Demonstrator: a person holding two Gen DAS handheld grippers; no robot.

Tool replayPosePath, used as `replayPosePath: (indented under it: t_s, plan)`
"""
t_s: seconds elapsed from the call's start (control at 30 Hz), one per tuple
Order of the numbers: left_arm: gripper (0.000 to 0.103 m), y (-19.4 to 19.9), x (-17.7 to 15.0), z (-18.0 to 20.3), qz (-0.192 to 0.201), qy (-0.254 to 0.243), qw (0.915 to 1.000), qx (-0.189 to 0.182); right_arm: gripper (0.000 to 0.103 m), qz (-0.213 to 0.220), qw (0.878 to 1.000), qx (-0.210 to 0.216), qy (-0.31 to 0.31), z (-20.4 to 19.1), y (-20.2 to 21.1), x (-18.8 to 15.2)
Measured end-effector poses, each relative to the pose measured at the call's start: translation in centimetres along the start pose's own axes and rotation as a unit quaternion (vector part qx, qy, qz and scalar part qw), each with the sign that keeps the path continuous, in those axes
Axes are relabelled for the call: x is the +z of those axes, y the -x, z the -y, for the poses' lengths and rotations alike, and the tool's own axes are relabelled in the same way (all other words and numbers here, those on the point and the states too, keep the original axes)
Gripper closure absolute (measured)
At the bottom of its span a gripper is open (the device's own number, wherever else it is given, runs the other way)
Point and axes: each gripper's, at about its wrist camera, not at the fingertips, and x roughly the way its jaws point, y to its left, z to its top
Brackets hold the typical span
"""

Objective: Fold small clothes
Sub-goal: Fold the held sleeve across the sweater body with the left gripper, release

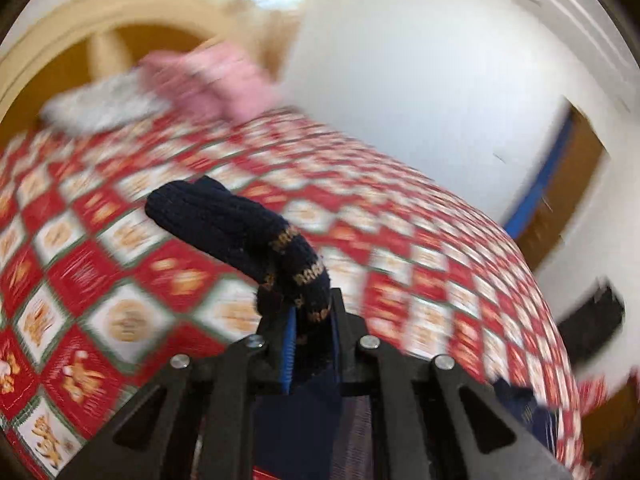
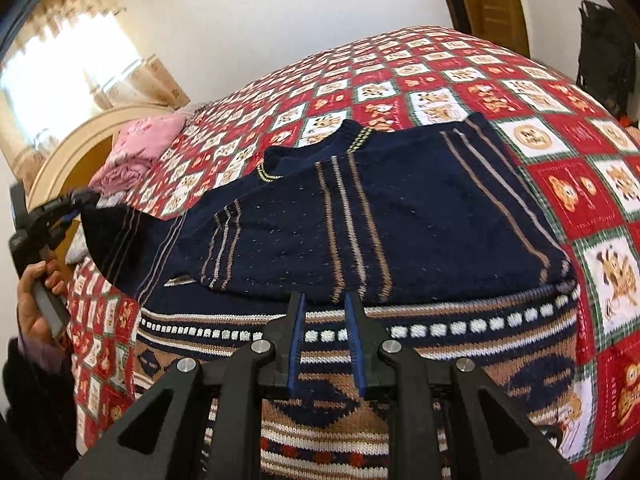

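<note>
A small navy knitted sweater [image 2: 360,216] with tan stripes lies on the red checked bedspread [image 2: 560,184], its patterned body under my right gripper. My left gripper [image 1: 312,320] is shut on the navy sleeve cuff [image 1: 248,232], which sticks up past the fingers; the view is blurred. It also shows in the right wrist view [image 2: 68,208], held at the far left with the sleeve [image 2: 128,240] lifted off the bed. My right gripper [image 2: 324,304] is open and empty, just above the sweater's patterned hem [image 2: 440,328].
Folded pink [image 2: 140,148] and grey clothes [image 1: 100,104] lie near the wooden headboard [image 2: 72,148]. A curtained window [image 2: 72,56] is at the back left, a wooden door [image 2: 488,4] at the back right. A dark object [image 2: 604,56] stands beyond the bed's right edge.
</note>
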Motion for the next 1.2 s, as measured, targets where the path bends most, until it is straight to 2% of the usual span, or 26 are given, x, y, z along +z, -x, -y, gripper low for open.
replayPosePath:
  t_s: [0.07, 0.13, 0.17, 0.27, 0.33, 0.37, 0.47, 0.5, 0.57, 0.63, 0.73, 0.77, 0.8, 0.87, 0.9, 0.97, 1.1, 1.2]
  plan:
    - [0.088, 1.2, -1.8, 6.0, 0.003, -0.053, 0.9983, -0.026, 0.082, 0.007, 1.0, -0.001, -0.004, 0.4, 0.6, -0.3]
    - [0.088, 1.8, -4.4, 10.9, -0.005, -0.084, 0.9948, -0.057, 0.082, 0.014, 1.0, -0.003, -0.011, 1.1, 1.2, -0.5]
    - [0.088, 1.8, -6.5, 14.3, -0.017, -0.105, 0.9916, -0.075, 0.082, 0.018, 1.0, -0.005, -0.015, 1.5, 1.6, -0.6]
    - [0.088, 0.8, -11.7, 20.1, -0.054, -0.153, 0.9814, -0.103, 0.082, 0.033, 0.998, -0.025, -0.038, 3.0, 2.7, -1.0]
    - [0.083, -0.1, -15.6, 22.6, -0.092, -0.186, 0.9712, -0.117, 0.081, 0.035, 0.998, -0.031, -0.046, 4.0, 3.3, -1.3]
    - [0.08, -0.6, -18.4, 24.0, -0.116, -0.222, 0.9605, -0.121, 0.081, 0.035, 0.998, -0.033, -0.05, 4.5, 3.6, -1.5]
    - [0.073, -0.4, -22.4, 24.4, -0.153, -0.28, 0.9401, -0.12, 0.081, 0.03, 0.997, -0.036, -0.063, 5.7, 3.6, -1.9]
    - [0.07, 0.2, -23.0, 24.5, -0.157, -0.287, 0.9371, -0.123, 0.081, 0.028, 0.997, -0.032, -0.068, 6.0, 3.4, -1.9]
    - [0.049, 1.7, -23.2, 23.6, -0.156, -0.297, 0.9325, -0.133, 0.081, 0.019, 0.996, -0.018, -0.085, 6.5, 2.8, -1.8]
    - [0.036, 3.0, -22.4, 22.0, -0.136, -0.297, 0.936, -0.131, 0.081, 0.012, 0.996, 0.002, -0.092, 6.4, 2.2, -1.5]
    - [0.033, 4.6, -20.8, 19.3, -0.112, -0.285, 0.945, -0.114, 0.08, -0.001, 0.994, 0.044, -0.096, 5.8, 1.4, 0.0]
    - [0.032, 4.9, -20.0, 18.2, -0.105, -0.277, 0.9493, -0.106, 0.071, -0.003, 0.994, 0.052, -0.095, 5.5, 1.2, 0.7]
    - [0.031, 4.7, -19.3, 17.3, -0.098, -0.268, 0.9535, -0.096, 0.055, -0.004, 0.994, 0.059, -0.092, 5.2, 1.0, 1.3]
    - [0.026, 4.6, -17.4, 15.2, -0.073, -0.249, 0.9639, -0.059, 0.035, 0.001, 0.993, 0.079, -0.083, 4.5, 0.3, 3.2]
    - [0.026, 4.1, -17.0, 14.4, -0.065, -0.243, 0.9666, -0.047, 0.033, 0.002, 0.994, 0.081, -0.076, 4.2, -0.1, 4.0]
    - [0.026, 3.4, -15.6, 12.8, -0.051, -0.228, 0.9722, -0.017, 0.033, 0.002, 0.996, 0.067, -0.063, 3.7, -1.5, 6.2]
    - [0.024, 1.2, -13.3, 10.2, -0.038, -0.194, 0.9795, 0.04, 0.033, -0.029, 0.998, 0.028, -0.051, 4.0, -6.1, 9.8]
    - [0.023, -1.0, -13.2, 8.9, -0.07, -0.185, 0.9781, 0.064, 0.033, -0.047, 0.998, -0.039, -0.032, 3.7, -10.0, 11.0]
